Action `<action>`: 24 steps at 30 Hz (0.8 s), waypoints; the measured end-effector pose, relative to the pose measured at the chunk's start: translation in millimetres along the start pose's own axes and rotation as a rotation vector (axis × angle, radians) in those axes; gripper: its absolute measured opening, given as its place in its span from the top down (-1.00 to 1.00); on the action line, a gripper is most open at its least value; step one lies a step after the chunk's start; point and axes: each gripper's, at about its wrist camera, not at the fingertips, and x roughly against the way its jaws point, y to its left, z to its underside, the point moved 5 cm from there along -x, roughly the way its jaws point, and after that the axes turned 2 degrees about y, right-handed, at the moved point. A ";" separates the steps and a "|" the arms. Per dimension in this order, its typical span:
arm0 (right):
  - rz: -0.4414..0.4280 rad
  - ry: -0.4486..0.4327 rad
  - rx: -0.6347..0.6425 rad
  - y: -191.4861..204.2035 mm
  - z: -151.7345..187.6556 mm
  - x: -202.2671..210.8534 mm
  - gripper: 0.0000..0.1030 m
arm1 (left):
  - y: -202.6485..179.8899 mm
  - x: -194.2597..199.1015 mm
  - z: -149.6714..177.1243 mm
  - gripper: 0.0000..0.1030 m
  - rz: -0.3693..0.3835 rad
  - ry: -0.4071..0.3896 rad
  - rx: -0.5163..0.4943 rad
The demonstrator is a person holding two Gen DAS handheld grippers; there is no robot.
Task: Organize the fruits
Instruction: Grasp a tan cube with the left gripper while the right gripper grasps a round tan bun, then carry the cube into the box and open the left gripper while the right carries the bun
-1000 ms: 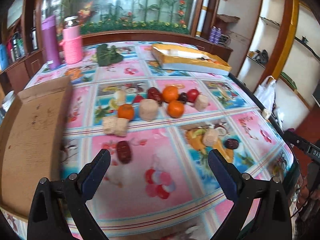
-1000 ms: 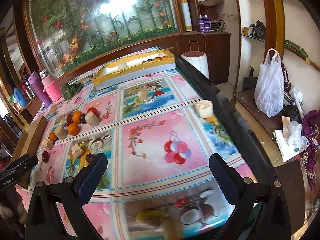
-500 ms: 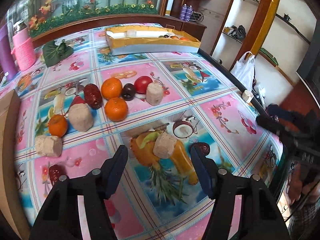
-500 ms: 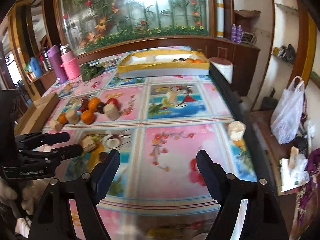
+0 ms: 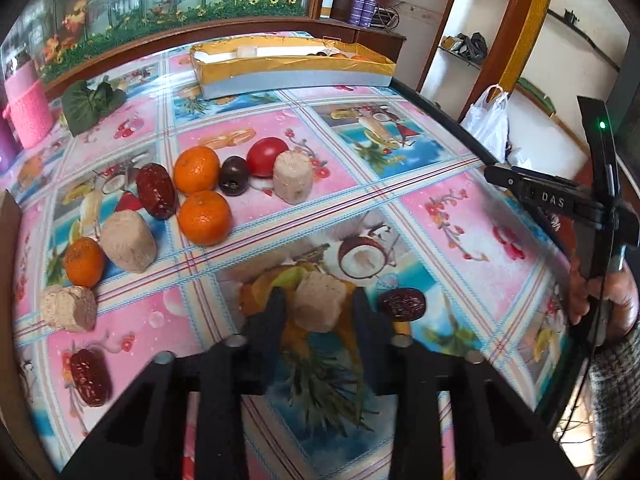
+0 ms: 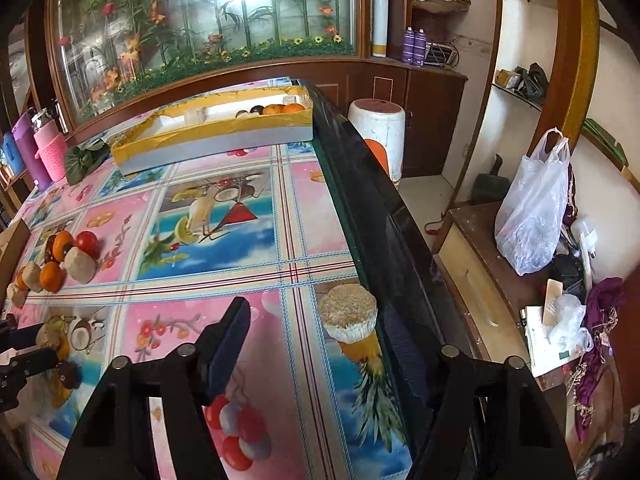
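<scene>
Fruit-print cloth covers the table (image 5: 440,216). Only the left view shows the left tool (image 5: 318,304), its jaws just closing, clamped on a beige cake (image 5: 320,300) near the oranges (image 5: 204,216). Only the right view shows the right tool (image 6: 316,336), jaws closing but apart (nothing gripped), behind a round cake (image 6: 348,316) at the table's edge.

It was a lived-in home's dining room. Behind the desk (image 6: 304,216) with its fruit-print cloth stood a painted glass screen (image 6: 208,24); to the desk's right, wall shelves (image 6: 520,84) and a cluttered side table (image 6: 492,280) with a plastic bag (image 6: 532,216).
</scene>
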 end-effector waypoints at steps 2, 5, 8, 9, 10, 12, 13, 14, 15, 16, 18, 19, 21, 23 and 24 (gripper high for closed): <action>0.011 0.031 -0.014 -3.1 1.1 -9.3 0.16 | 1.7 0.7 -0.1 0.51 0.009 -0.002 0.012; -0.006 0.035 -0.045 -8.4 2.9 -10.0 0.29 | 4.7 3.0 0.8 0.51 0.014 -0.007 0.035; -0.020 0.017 -0.065 -10.7 4.0 0.0 0.29 | 8.6 12.4 3.5 0.51 0.019 -0.029 0.056; -0.028 0.012 -0.069 -9.9 4.3 3.8 0.29 | 10.3 16.6 3.9 0.51 0.020 -0.039 0.062; -0.037 0.006 -0.072 -8.2 4.8 8.5 0.29 | 12.4 21.8 4.4 0.51 0.022 -0.049 0.069; -0.058 -0.011 -0.067 0.2 4.5 20.8 0.29 | 19.1 34.8 6.2 0.51 0.028 -0.076 0.093; -0.069 -0.021 -0.061 5.5 4.1 26.9 0.29 | 24.0 42.7 7.9 0.51 0.031 -0.090 0.106; -0.085 -0.032 -0.053 12.2 3.3 35.2 0.29 | 27.8 48.7 9.0 0.51 0.030 -0.099 0.116; -0.101 -0.042 -0.046 19.2 2.1 41.8 0.29 | 34.6 57.6 11.4 0.51 0.027 -0.114 0.131; -0.118 -0.049 -0.038 27.0 1.0 48.4 0.29 | 41.2 65.9 13.3 0.51 0.024 -0.126 0.145; -0.159 -0.064 -0.016 48.7 -3.0 62.8 0.29 | 60.4 86.1 19.3 0.50 0.015 -0.154 0.182; -0.179 -0.069 -0.003 60.3 -4.8 69.5 0.29 | 73.4 98.2 23.4 0.50 0.009 -0.171 0.207; -0.232 -0.078 0.033 90.8 -9.5 83.4 0.29 | 97.5 118.4 30.7 0.50 -0.010 -0.196 0.246; -0.301 -0.079 0.074 127.3 -14.8 95.5 0.29 | 125.9 137.1 38.1 0.50 -0.052 -0.214 0.281; -0.329 -0.079 0.094 145.4 -16.6 99.3 0.29 | 144.1 147.3 41.9 0.50 -0.081 -0.222 0.301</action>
